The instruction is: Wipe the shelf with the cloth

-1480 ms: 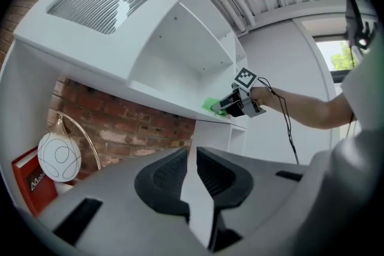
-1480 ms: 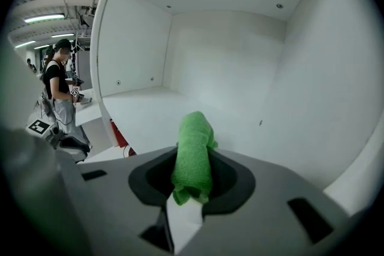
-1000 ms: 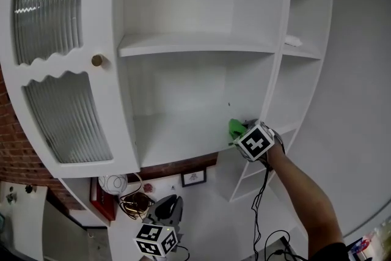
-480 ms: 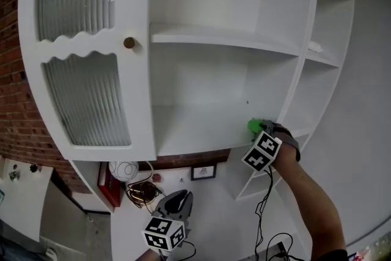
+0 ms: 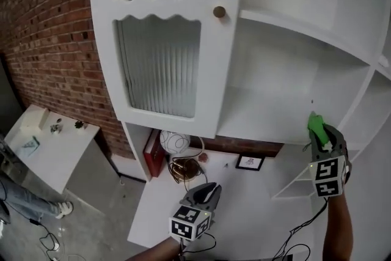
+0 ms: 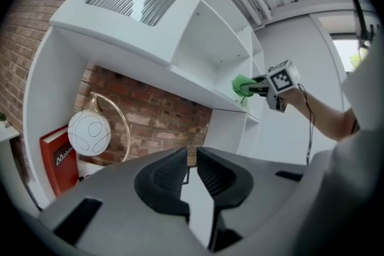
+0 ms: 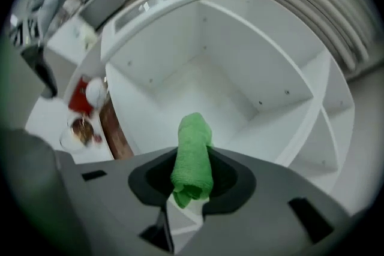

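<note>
At the far left of the head view a rough red brick wall [image 5: 49, 33] runs down to a small flat white side table [image 5: 55, 147] in the lower left, with a leg in blue jeans [image 5: 15, 195] at the frame's edge. Next comes the white painted cabinet door [image 5: 160, 40], its two panes of vertically ribbed glass cut with a wavy, scalloped edge and a small round brass knob [image 5: 219, 11] at its right side. Under the door, against more brick, stand a red book [image 5: 152, 153] and a smooth white globe lamp [image 5: 174, 142] on a thin brass hoop, and a little right of them a small dark-framed picture [image 5: 249, 162]. At bottom centre the left gripper [image 5: 206, 187], matt dark grey plastic with a square-marker cube [image 5: 189, 223] behind it, hangs over the white counter below the cabinet; its ridged jaws stand only a narrow slit apart with nothing between them. Right of the door the cabinet is open: the flat, smooth white shelf [image 5: 269, 116] fills the centre right. At the right edge of the frame, by the shelf's front right corner, the right gripper [image 5: 322, 134] has its jaws clamped on the cloth [image 5: 316, 124], a bright green, nubbly terry piece rolled into a narrow bundle that sticks out past the jaw tips toward the shelf. Whether the cloth touches the shelf cannot be told. A bare forearm [image 5: 339, 229] leads down from that gripper to the lower right corner.
</note>
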A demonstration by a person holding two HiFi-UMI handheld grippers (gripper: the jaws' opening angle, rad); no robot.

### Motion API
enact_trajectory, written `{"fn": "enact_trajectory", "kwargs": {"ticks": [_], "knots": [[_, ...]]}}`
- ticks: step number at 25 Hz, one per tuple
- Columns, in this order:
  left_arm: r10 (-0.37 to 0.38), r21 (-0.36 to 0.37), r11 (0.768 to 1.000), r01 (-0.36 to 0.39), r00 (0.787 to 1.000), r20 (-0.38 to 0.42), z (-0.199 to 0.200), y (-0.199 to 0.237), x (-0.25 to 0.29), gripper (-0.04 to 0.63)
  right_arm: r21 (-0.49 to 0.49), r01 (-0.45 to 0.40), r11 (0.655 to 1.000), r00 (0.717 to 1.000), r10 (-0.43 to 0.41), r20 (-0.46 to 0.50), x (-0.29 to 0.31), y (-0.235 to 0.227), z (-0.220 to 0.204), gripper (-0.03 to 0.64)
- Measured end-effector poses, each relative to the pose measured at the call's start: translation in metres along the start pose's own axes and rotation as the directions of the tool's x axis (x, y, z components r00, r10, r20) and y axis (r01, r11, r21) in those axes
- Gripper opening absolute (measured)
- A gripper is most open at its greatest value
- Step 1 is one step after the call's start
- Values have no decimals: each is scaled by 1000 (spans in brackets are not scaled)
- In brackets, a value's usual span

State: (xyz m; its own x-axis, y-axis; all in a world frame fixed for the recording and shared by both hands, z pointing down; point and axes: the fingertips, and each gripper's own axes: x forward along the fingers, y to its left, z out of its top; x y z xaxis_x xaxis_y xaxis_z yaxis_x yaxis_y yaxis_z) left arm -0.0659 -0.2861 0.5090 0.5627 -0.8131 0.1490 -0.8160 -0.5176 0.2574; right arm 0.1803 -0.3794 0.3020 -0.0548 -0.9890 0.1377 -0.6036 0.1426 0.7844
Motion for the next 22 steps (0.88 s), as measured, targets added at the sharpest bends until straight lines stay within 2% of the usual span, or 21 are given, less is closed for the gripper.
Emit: {"fn": "enact_trajectory", "kwargs": {"ticks": [1, 3, 6, 9, 13, 18, 22], "knots": [[21, -3, 1000, -21, 1000, -3, -2, 4, -3, 49, 119, -48, 992, 997, 40, 69, -8, 4, 6, 100], [65, -4, 998, -65, 998, -8, -5, 12, -10, 49, 295, -128, 947, 980, 75, 182, -20, 13, 10, 101], [129, 0, 992, -129, 992, -20, -11, 22, -21, 49, 440, -201, 875, 957, 78, 281, -31, 34, 3, 98], [184, 9, 983, -184, 982, -44, -21, 29, -35, 49, 483, -247, 840, 929, 64, 363, -46, 59, -5, 97], [266, 96, 961, -260, 962, -56, -29, 32, -49, 49, 476, -258, 841, 906, 40, 420, -63, 84, -29, 100], [306, 167, 941, -295, 951, -46, -37, 28, -53, 49, 482, -213, 850, 934, 32, 357, -72, 116, -90, 102], [316, 227, 927, -300, 948, -39, -46, 16, -52, 49, 522, -188, 832, 954, 28, 299, -88, 142, -124, 103]]}}
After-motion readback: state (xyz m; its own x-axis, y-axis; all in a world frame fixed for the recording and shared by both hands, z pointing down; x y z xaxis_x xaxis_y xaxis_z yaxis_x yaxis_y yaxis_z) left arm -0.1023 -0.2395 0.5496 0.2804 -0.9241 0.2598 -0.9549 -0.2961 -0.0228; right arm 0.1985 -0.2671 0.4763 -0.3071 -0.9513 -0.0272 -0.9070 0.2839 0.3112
